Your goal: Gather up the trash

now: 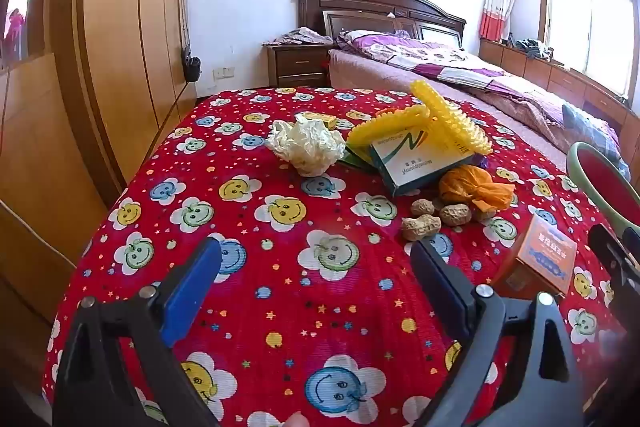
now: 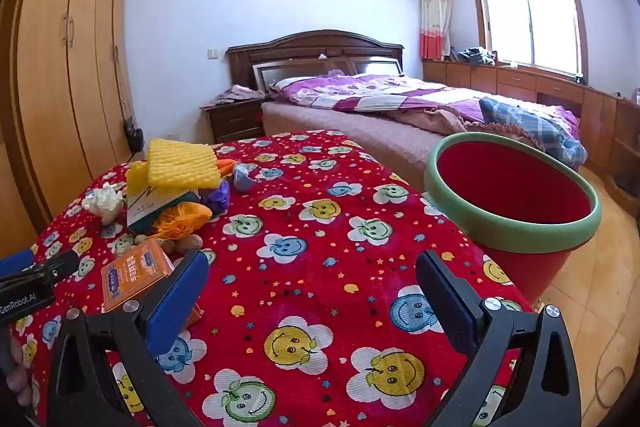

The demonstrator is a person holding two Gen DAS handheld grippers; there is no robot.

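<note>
Fingers (image 1: 196, 291) (image 2: 180, 297) wide apart, empty

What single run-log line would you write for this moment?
stage: before first pick | left gripper: open, empty | right gripper: open, empty | trash: orange box, peanuts on table | bin: empty

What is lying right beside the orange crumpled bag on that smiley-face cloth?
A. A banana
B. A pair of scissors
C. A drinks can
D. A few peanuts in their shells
D: in the left wrist view several peanuts in their shells lie on the tablecloth right in front of the orange crumpled bag; no scissors, banana or can shows.
</note>
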